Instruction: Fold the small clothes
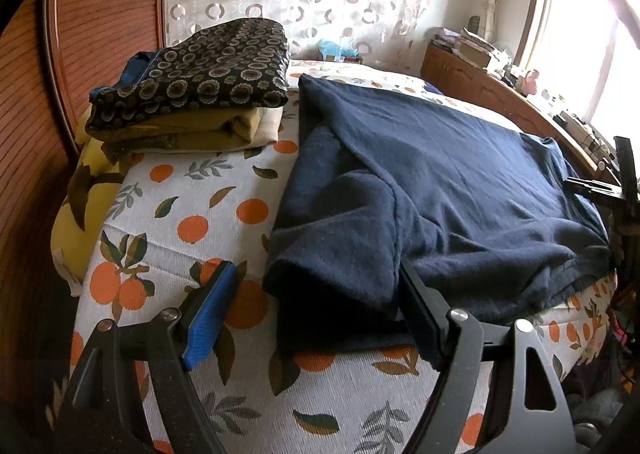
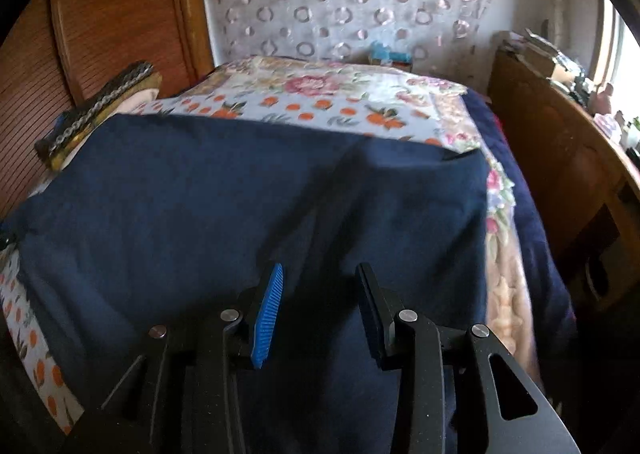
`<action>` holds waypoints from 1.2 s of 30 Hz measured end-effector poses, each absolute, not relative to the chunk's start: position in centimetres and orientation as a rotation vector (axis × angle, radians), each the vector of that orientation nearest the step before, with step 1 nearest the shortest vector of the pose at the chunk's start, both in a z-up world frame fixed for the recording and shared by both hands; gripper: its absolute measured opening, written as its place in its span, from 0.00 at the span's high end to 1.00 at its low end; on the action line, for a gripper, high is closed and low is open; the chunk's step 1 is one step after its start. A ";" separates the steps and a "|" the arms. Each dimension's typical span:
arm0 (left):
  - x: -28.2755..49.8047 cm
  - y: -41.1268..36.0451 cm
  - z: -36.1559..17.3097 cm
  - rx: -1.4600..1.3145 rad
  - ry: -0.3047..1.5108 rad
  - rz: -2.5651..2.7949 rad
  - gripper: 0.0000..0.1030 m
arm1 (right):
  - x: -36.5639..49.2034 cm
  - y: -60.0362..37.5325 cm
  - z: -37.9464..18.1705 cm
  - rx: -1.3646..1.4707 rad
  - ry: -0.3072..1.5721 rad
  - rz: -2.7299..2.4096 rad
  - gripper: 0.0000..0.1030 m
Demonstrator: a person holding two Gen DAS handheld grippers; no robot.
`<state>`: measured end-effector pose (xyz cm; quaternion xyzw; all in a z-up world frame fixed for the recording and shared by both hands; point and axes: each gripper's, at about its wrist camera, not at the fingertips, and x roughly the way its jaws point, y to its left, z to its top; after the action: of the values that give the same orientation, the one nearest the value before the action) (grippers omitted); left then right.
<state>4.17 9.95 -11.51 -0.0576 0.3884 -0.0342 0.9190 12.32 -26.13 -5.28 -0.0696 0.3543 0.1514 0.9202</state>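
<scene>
A navy blue garment [image 1: 440, 190] lies spread on the orange-print bed cover [image 1: 192, 214], its left side folded inward. My left gripper [image 1: 316, 286] is open at the garment's near left corner; the folded sleeve edge lies between the two fingers, and the right finger touches the cloth. In the right wrist view the same garment [image 2: 240, 194] fills the middle. My right gripper [image 2: 320, 278] is open and empty, hovering just above the garment's near part. The right gripper also shows at the right edge of the left wrist view [image 1: 616, 190].
A pile of folded clothes [image 1: 200, 94], topped by a dark floral piece, sits at the back left of the bed by the wooden headboard [image 1: 100, 34]. A wooden cabinet [image 2: 560, 174] with clutter stands on the right under the window.
</scene>
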 end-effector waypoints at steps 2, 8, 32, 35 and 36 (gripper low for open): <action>4.0 9.8 -11.6 -0.119 0.798 -0.068 0.23 | 12.1 -25.8 -5.5 -0.161 0.737 0.320 0.62; 3.5 9.4 -11.6 -0.108 0.803 -0.066 0.23 | 11.6 -25.2 -5.9 -0.244 0.722 0.296 0.61; 3.4 7.7 -11.7 -0.099 0.786 -0.087 0.69 | 12.6 -24.2 -6.4 -0.238 0.724 0.313 0.49; 3.5 7.3 -11.4 -0.101 0.787 -0.123 0.85 | 12.6 -24.2 -6.4 -0.238 0.723 0.314 0.49; 3.4 7.2 -11.1 -0.103 0.776 -0.128 0.87 | 12.6 -24.2 -6.4 -0.239 0.723 0.313 0.49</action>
<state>3.42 7.20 -11.12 -0.0501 0.3781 -0.0625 0.9223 12.58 -24.22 -6.43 -0.1161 0.3513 0.1521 0.9165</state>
